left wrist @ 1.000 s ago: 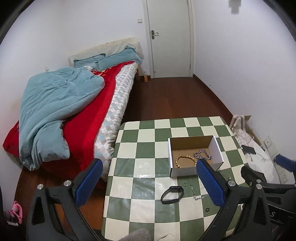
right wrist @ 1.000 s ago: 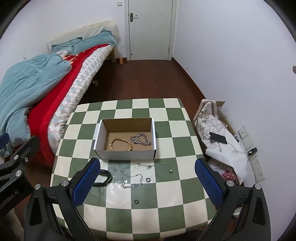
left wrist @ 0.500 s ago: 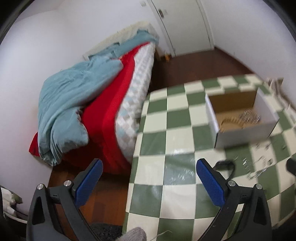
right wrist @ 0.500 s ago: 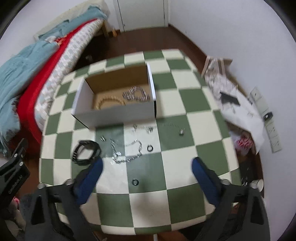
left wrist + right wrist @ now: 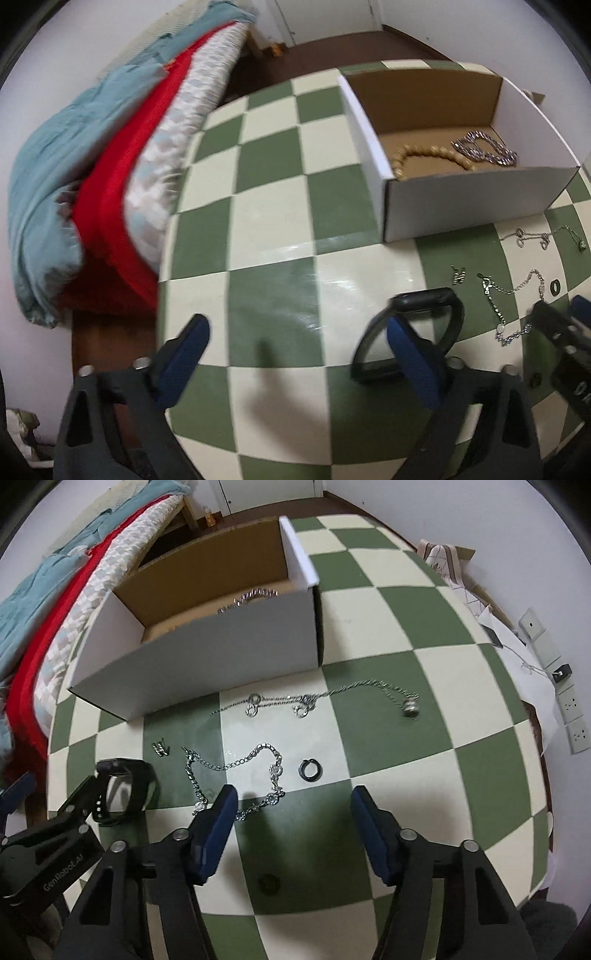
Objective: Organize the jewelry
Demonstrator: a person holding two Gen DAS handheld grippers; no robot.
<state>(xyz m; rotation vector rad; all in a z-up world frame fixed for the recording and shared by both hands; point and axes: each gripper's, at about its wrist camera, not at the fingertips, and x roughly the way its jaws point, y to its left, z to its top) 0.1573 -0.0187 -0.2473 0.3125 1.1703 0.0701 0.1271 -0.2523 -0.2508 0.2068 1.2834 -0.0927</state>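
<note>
A silver link chain (image 5: pixel 236 775) lies loose on the glossy green-and-cream checked bench (image 5: pixel 406 635), at 12 o'clock from the released right gripper (image 5: pixel 291 834). A black band (image 5: pixel 410 332) sits at the released left gripper (image 5: pixel 295 354), whose black body reads "GenRobot_AI". The white cardboard box (image 5: pixel 461 199) holds wooden beads (image 5: pixel 424 155).

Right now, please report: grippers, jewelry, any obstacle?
Both grippers open, left gripper at black band, right gripper over silver chain. Two pieces in box. Nothing in the way.
</note>
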